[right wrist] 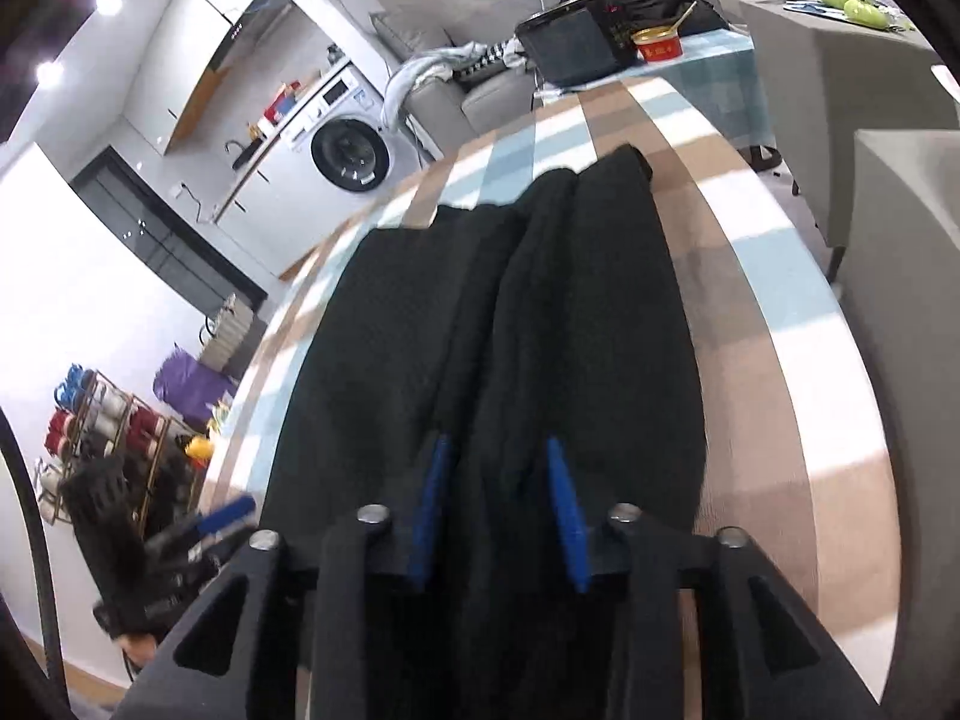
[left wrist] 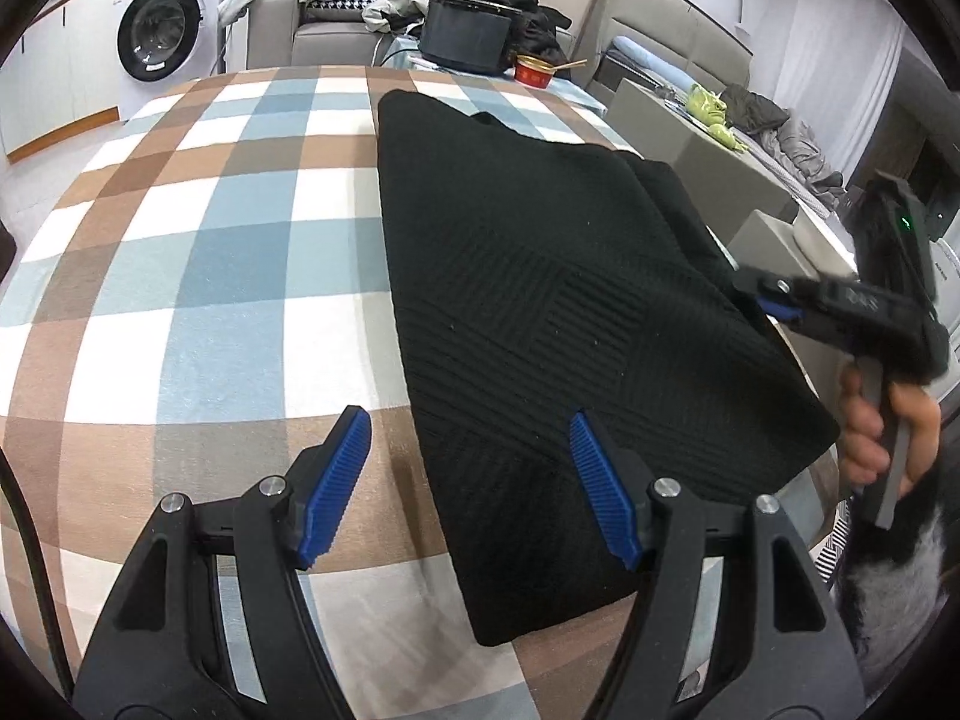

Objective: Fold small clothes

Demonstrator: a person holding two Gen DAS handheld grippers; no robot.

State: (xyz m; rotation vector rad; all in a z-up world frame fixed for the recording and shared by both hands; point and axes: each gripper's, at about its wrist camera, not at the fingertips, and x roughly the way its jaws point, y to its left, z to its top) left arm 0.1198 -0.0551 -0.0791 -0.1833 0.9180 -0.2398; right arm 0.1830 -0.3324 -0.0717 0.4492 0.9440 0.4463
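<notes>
We saw the black knit garment [left wrist: 540,312] running six to twelve o'clock; our right gripper [right wrist: 498,504], jaws parted, straddled its near fold, nearer than the open left gripper [left wrist: 468,486].

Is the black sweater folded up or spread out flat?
Folded. The black sweater lies on the checked tablecloth as a narrow strip, with layers overlapping along its right edge and no sleeves sticking out.

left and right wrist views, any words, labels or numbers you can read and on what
None can be read with confidence.
Washing machine: stickers and panel print, too small.
Red bowl: pale characters, blurred.
Right gripper: pale marking on its body, motion-blurred.
White appliance at the right edge: small dark lettering, illegible.
</notes>
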